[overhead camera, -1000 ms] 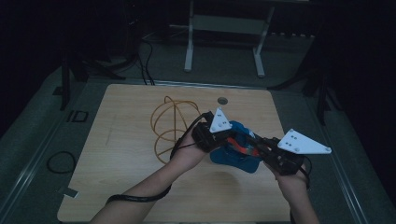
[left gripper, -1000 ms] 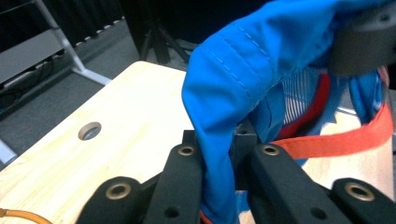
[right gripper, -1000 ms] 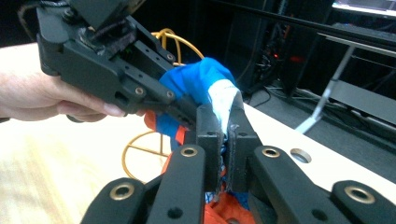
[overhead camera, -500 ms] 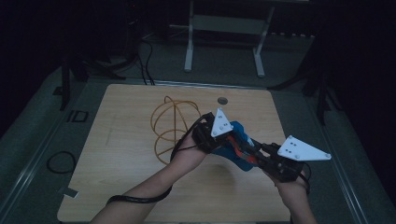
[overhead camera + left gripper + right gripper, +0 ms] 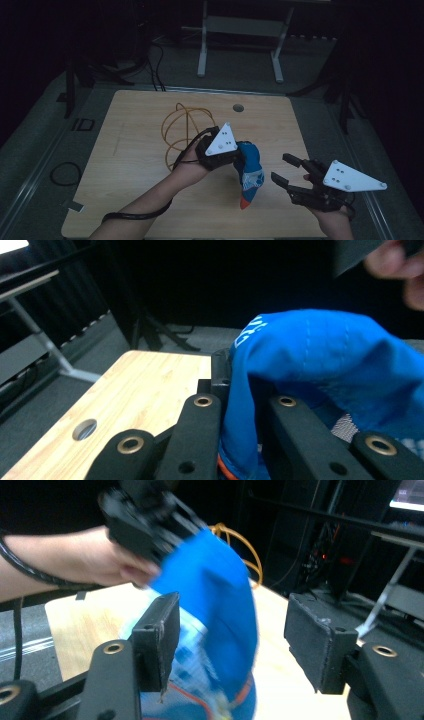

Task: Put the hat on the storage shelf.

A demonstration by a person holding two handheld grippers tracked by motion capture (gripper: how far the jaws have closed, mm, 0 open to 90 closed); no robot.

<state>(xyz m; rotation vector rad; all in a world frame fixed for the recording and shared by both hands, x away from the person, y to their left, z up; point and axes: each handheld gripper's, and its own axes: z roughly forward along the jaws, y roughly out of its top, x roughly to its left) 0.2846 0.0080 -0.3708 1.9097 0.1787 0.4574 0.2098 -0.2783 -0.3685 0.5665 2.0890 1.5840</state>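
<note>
Blue cloth [image 5: 248, 172], a small garment or bag with white print and an orange tip at its lower end, hangs off the desk [image 5: 130, 150] in the high view, pinched at its top by the left gripper [image 5: 235, 156], whose fingers are clamped on the fabric; the loose end dangles below those fingers, and the right gripper [image 5: 284, 170] sits just beside it with its fingers spread and nothing between them. Behind the left fingers a loop of orange cable [image 5: 182, 127] lies on the desk, and no container is in sight, so nothing is being filled or emptied. In the left gripper view the blue cloth [image 5: 320, 365] bulges up from between the two black fingers [image 5: 197, 435], which are closed on a fold of it, with the wooden desk [image 5: 135, 390] beyond them on the left. In the right gripper view the cloth [image 5: 220, 610] hangs between the open fingers [image 5: 157, 635] but nearer the left one, with the left gripper [image 5: 145, 520] above. To do this well, I judge, the right fingers should centre on the free lower edge before closing, taking a single layer while the left holds steady.
</note>
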